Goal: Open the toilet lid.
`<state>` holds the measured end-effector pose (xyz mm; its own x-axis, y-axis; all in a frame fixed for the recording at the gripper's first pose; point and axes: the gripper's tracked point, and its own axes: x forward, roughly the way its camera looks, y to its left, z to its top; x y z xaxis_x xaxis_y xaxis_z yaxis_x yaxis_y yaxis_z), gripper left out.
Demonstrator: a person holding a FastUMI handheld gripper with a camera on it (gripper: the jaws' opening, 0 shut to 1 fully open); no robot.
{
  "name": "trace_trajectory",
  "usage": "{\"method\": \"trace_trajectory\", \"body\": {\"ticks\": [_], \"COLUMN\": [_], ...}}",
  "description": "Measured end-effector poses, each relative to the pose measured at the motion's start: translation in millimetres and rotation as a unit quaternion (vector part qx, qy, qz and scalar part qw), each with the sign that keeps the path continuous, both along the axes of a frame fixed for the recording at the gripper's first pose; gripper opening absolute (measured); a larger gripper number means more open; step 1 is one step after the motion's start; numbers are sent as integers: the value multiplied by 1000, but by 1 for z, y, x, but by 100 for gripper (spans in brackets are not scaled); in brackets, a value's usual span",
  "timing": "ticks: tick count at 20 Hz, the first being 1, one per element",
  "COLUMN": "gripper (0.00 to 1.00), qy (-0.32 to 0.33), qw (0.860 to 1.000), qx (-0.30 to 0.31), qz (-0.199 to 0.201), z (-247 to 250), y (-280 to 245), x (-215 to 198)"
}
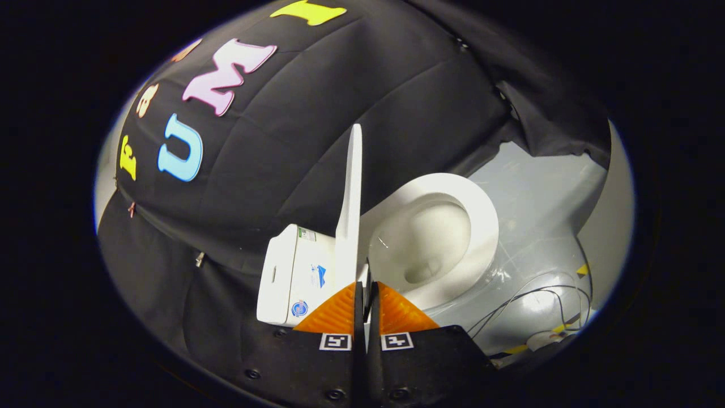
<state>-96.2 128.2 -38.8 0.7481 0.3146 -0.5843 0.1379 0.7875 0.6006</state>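
Observation:
The white toilet lid (352, 192) stands raised, seen edge-on, and leans back toward the tank (289, 277). Beside it the seat ring (484, 226) and the bowl (436, 238) lie uncovered. My gripper (366, 286) is shut, its two fingers pressed together with nothing visible between them. Its tips sit right at the near end of the lid's edge, by the hinge end of the seat. I cannot tell whether they touch the lid.
The black cloth wall (272, 158) stands close behind the tank. Beyond the bowl, thin cables (527, 300) and bits of yellow tape (582, 270) lie on the shiny grey floor (544, 192).

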Motion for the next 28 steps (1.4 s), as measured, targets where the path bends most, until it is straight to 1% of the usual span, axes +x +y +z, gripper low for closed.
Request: {"method": "trace_trajectory", "body": {"ticks": [4, 8, 12, 14, 24, 28], "gripper": [5, 5, 5, 5, 5, 5], "qy": [-10, -16, -22, -27, -30, -30], "qw": [998, 996, 993, 991, 987, 981], "qx": [-68, -81, -114, -127, -150, -183], "qz": [15, 32, 36, 44, 51, 56], "z": [12, 27, 41, 47, 67, 73], "y": [15, 36, 57, 69, 108, 125], "x": [3, 3, 4, 3, 4, 3]}}
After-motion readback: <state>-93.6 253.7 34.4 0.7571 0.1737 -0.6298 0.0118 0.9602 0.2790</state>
